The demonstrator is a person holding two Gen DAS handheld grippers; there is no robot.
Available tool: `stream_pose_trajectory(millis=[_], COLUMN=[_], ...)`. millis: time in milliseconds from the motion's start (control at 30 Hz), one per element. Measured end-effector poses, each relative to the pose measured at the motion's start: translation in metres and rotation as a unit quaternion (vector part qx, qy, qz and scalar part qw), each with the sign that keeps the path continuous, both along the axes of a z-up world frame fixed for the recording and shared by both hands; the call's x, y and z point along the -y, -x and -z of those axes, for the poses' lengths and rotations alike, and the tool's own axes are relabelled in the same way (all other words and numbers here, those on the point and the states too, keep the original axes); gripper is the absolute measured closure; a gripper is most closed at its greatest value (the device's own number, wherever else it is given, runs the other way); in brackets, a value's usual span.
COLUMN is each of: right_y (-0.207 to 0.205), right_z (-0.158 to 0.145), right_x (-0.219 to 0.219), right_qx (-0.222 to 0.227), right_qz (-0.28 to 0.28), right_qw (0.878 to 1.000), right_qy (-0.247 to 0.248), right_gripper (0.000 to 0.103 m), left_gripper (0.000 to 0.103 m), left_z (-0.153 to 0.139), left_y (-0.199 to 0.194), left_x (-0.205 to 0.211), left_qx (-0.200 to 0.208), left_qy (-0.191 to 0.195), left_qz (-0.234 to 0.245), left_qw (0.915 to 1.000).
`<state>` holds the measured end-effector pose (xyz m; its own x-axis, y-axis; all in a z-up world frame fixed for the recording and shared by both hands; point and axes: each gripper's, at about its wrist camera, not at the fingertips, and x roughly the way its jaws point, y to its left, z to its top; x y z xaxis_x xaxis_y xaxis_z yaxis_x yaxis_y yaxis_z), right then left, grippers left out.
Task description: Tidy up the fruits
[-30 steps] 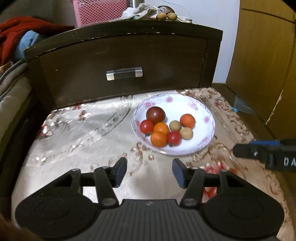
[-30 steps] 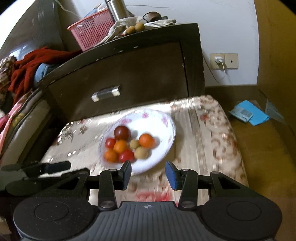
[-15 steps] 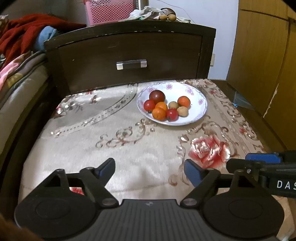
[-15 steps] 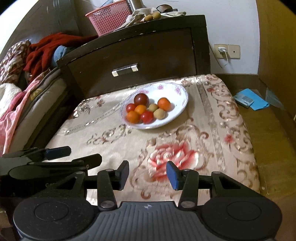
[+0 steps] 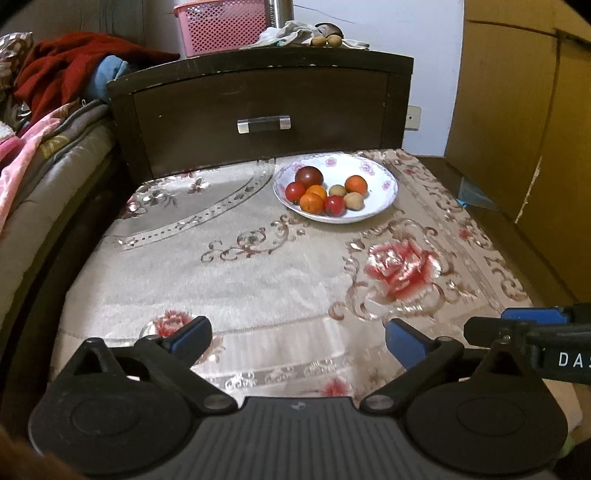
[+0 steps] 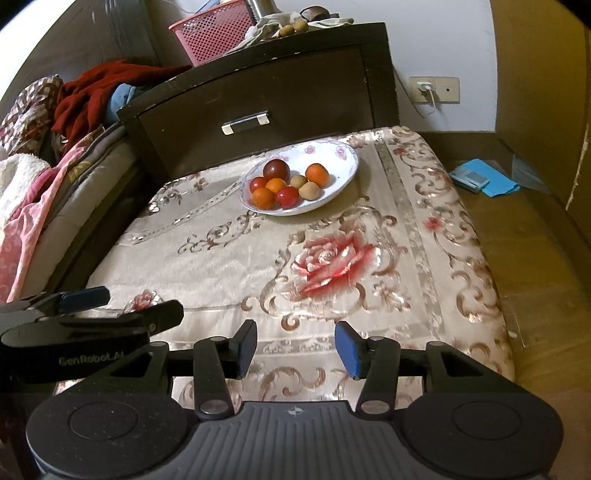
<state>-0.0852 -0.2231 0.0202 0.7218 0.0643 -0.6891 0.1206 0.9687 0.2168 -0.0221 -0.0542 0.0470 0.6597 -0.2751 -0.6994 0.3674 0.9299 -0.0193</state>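
My left gripper sits at the bottom of its frame with its blue pads spread wide and nothing between them, hovering over the near edge of the table, which is covered by a floral cloth. My right gripper is parted too, less widely, and holds nothing; it shows at the lower right edge of the left view, just beside the left one.

The bowl of fruit stands in the upper middle of both frames, well apart from both grippers, at the far side of the table and close in front of the dark drawer cabinet. It is a round white bowl with pink flowers on the rim, sitting level and opening upward; being round, it has no clear long axis. Inside it, bunched toward the left half, I see a dark plum-coloured fruit at the back, a red tomato to its left, an orange at the right, two more orange fruits in the middle and front, a second red tomato at the front, and two small tan fruits between them. All are roundish and touching their neighbours.

In the upper left sit a pink basket and piled bedding.
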Motion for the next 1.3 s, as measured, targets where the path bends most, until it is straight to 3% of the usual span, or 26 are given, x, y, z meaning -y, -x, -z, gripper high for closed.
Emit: stream_pose_trajectory(millis=[567, 1300], right_y=[0.039, 0.046], right_z=[0.01, 0.015], right_x=[-0.01, -0.026], right_qx=[-0.013, -0.02], right_qz=[0.013, -0.002], right_qw=[1.0, 1.0], right_qy=[0.008, 0.014], right_gripper=[0.06, 0.058], left_gripper=[0.0, 0.0], left_z=[0.006, 0.01], left_y=[0.03, 0.043], left_x=[-0.004, -0.007], left_qx=[0.002, 0.0], left_qy=[-0.024, -0.033], left_qz=[0.0, -0.013], left_qw=[0.9997, 0.9994])
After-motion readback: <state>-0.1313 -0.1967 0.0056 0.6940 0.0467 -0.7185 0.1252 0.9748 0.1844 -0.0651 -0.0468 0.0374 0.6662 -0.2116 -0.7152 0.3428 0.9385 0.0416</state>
